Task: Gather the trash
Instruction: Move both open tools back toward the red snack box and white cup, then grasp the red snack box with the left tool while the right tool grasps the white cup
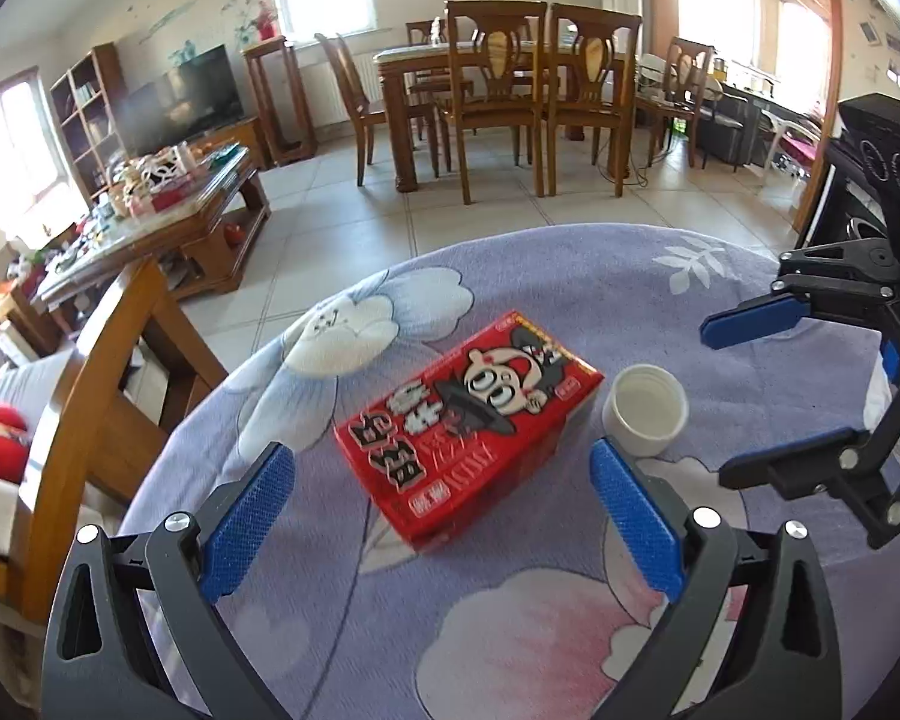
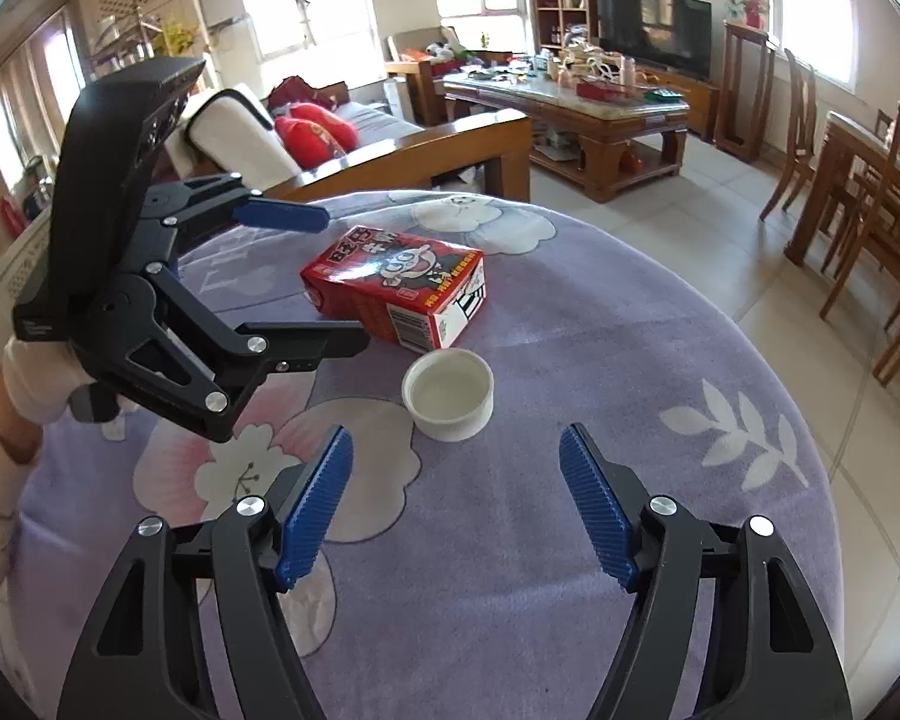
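Note:
A red cartoon-printed carton (image 1: 468, 420) lies flat on the purple flowered tablecloth (image 1: 570, 276); it also shows in the right wrist view (image 2: 396, 288). A small white cup (image 1: 645, 401) stands upright just right of it, also in the right wrist view (image 2: 449, 393). My left gripper (image 1: 441, 462) is open, just short of the carton and above the cloth. It shows from the side in the right wrist view (image 2: 330, 279). My right gripper (image 2: 456, 450) is open, just short of the cup. It shows in the left wrist view (image 1: 714, 399), right of the cup.
The round table's edge (image 2: 798, 396) drops to tiled floor. A wooden sofa arm (image 1: 90, 396) stands close on the left. A cluttered coffee table (image 2: 570, 102) and a dining table with chairs (image 1: 498, 96) stand farther off.

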Tool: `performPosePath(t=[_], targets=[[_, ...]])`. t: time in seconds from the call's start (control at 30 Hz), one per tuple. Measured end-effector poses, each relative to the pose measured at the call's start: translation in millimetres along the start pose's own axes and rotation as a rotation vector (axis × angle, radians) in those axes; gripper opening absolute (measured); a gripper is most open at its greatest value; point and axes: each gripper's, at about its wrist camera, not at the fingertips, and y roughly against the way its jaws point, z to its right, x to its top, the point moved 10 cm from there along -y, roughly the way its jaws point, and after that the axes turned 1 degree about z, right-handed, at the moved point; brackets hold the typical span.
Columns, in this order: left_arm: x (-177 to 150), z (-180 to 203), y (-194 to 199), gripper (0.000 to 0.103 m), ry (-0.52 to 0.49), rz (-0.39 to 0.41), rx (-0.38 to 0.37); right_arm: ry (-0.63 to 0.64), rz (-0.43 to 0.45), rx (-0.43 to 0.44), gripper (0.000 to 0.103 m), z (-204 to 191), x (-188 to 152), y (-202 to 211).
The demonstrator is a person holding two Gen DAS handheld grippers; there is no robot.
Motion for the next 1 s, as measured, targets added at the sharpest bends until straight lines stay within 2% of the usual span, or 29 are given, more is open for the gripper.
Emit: performPosePath(t=[0.17, 0.23, 0.43, 0.5, 0.53, 0.67, 0.77, 1.0], targets=[[1, 0, -13, 0.098, -0.074, -0.034, -0.016, 0.027, -0.016, -0.014, 0.065, 0, 4, -14], [1, -1, -16, 0.098, -0.075, -0.039, -0.030, 0.037, -0.020, -0.017, 0.061, 0, 7, -19], [2, 10, -22, 0.097, -0.084, -0.042, -0.072, 0.047, -0.018, -0.020, 0.060, 1, 13, -24], [2, 17, -22, 0.091, -0.111, -0.051, -0.071, 0.056, -0.021, -0.022, 0.055, 1, 14, -26], [4, 20, -21, 0.084, -0.107, -0.045, -0.074, 0.058, -0.026, -0.022, 0.054, -1, 15, -28], [5, 15, -21, 0.067, -0.037, -0.057, -0.086, 0.063, -0.034, -0.027, 0.046, -2, 14, -29], [4, 14, -20, 0.063, 0.008, -0.062, -0.089, 0.065, -0.033, -0.034, 0.037, -1, 16, -31], [1, 25, -6, 0.053, 0.033, -0.055, -0.050, 0.022, -0.029, -0.017, 0.037, 1, 14, -26]])
